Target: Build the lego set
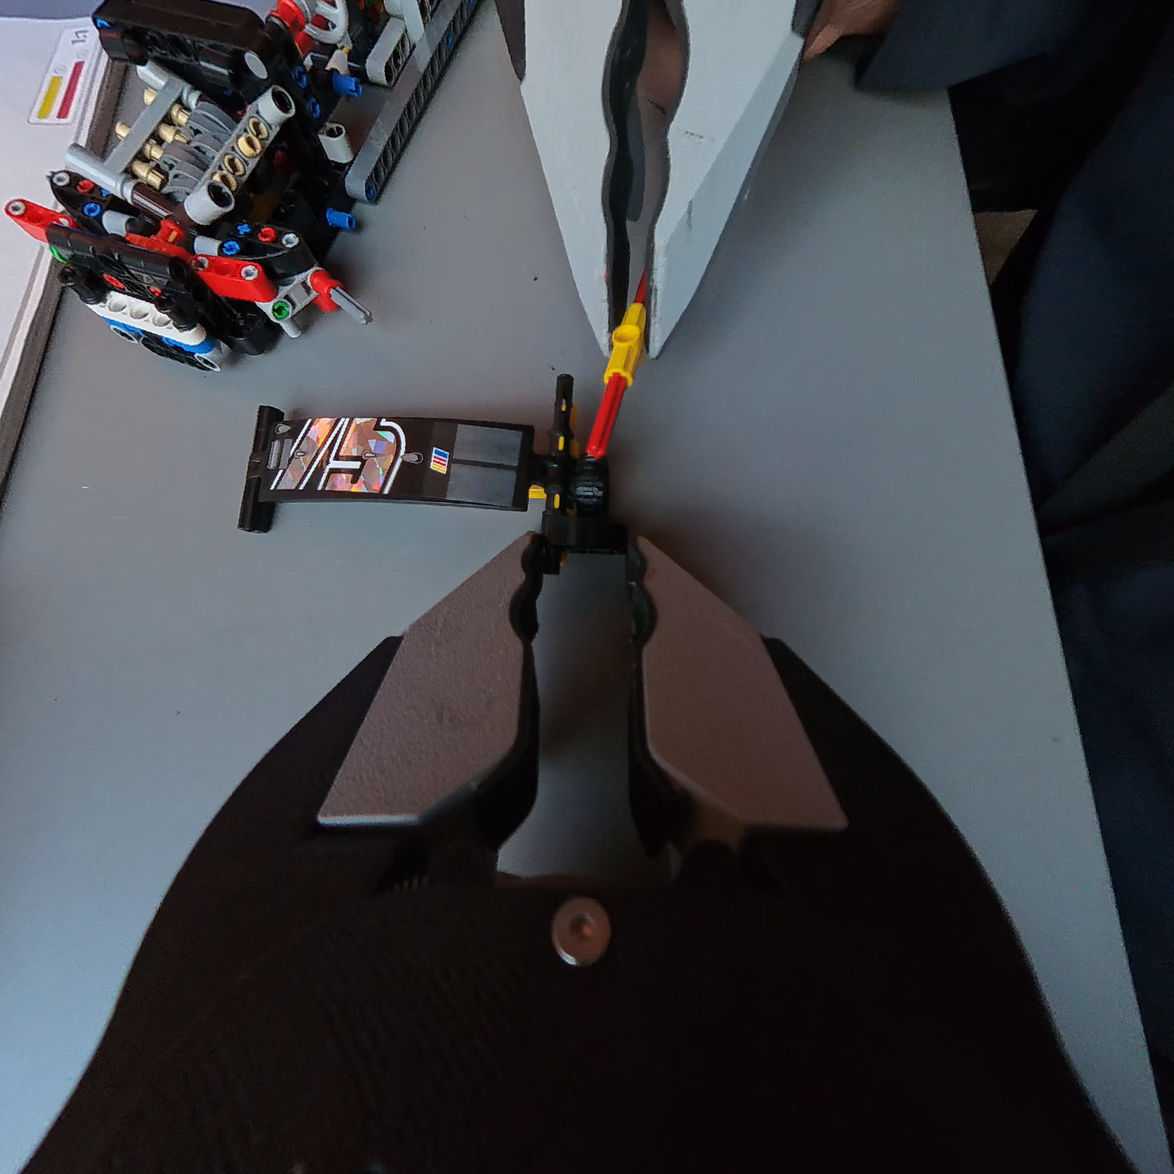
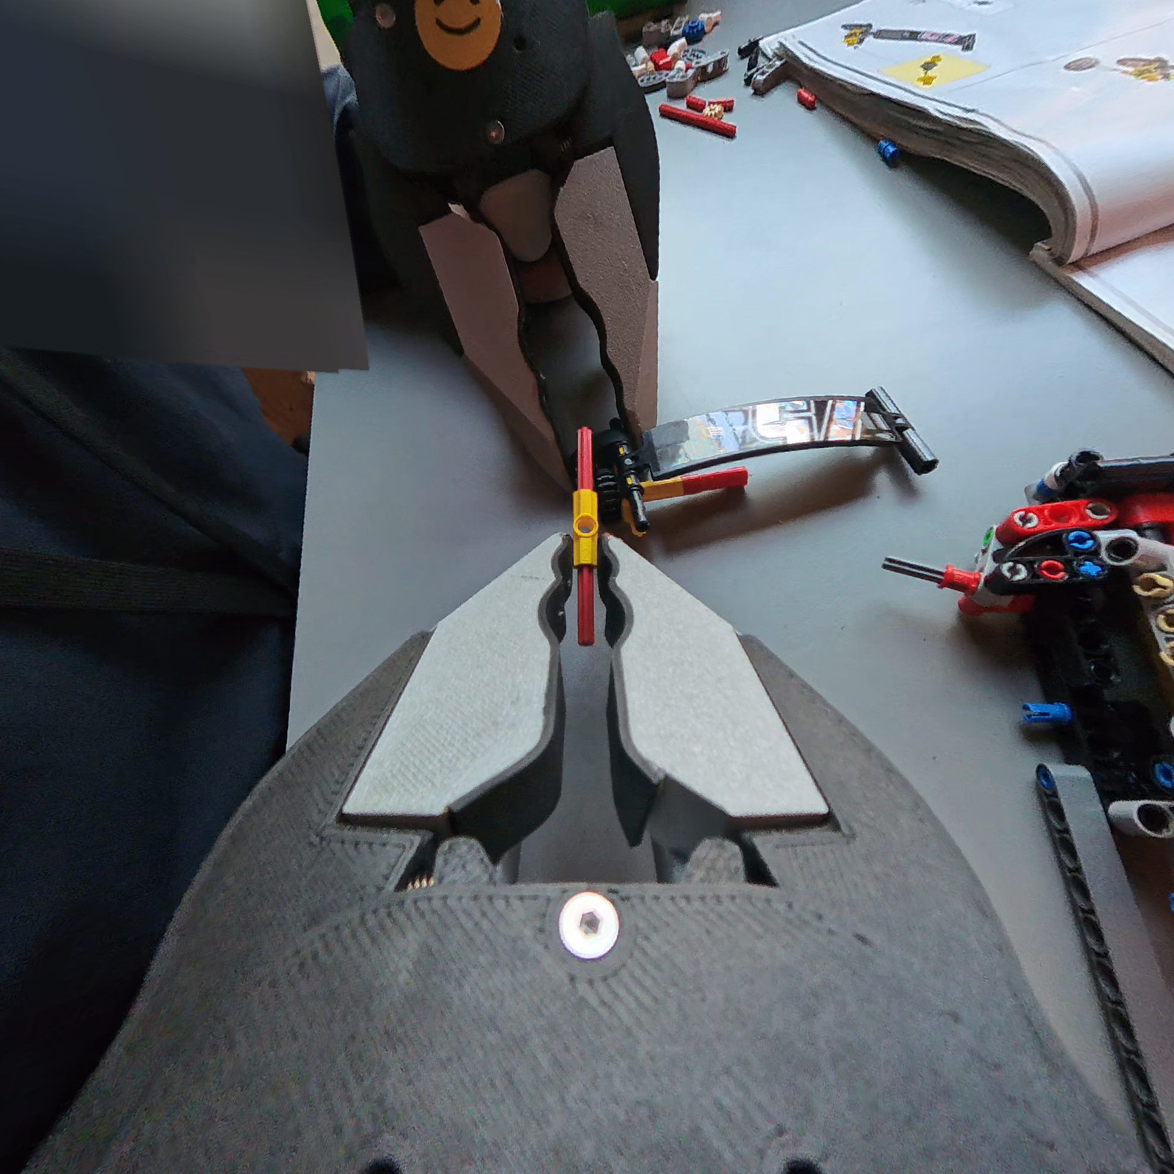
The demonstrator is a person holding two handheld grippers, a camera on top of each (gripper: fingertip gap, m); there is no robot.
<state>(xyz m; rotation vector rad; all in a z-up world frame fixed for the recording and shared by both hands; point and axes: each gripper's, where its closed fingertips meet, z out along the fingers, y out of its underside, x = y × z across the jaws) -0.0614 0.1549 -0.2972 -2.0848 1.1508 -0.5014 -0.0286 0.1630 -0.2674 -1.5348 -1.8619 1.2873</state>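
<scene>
My left gripper [image 1: 584, 549] is shut on the black end block of a small assembly [image 1: 575, 489] just above the grey table [image 1: 794, 508]. A curved black panel with a shiny sticker [image 1: 394, 460] sticks out to the left of that assembly. My right gripper [image 2: 584, 546] is shut on a red axle [image 2: 584, 603] that carries a yellow connector [image 2: 584, 524]. The axle's far end meets the black gear [image 1: 589, 479] of the assembly. In the right wrist view the left gripper [image 2: 597, 457] comes in from the top, and the panel [image 2: 762, 425] arcs to the right.
A partly built model [image 1: 190, 209] stands at the upper left and also shows in the right wrist view [image 2: 1093, 572]. An open instruction booklet [image 2: 953, 114] and loose pieces [image 2: 686, 63] lie beyond. A blue pin [image 2: 1045, 711] lies loose. A person's dark clothing [image 2: 127, 635] is past the table edge. The tips of one gripper are about 5 cm away from the tips of the other.
</scene>
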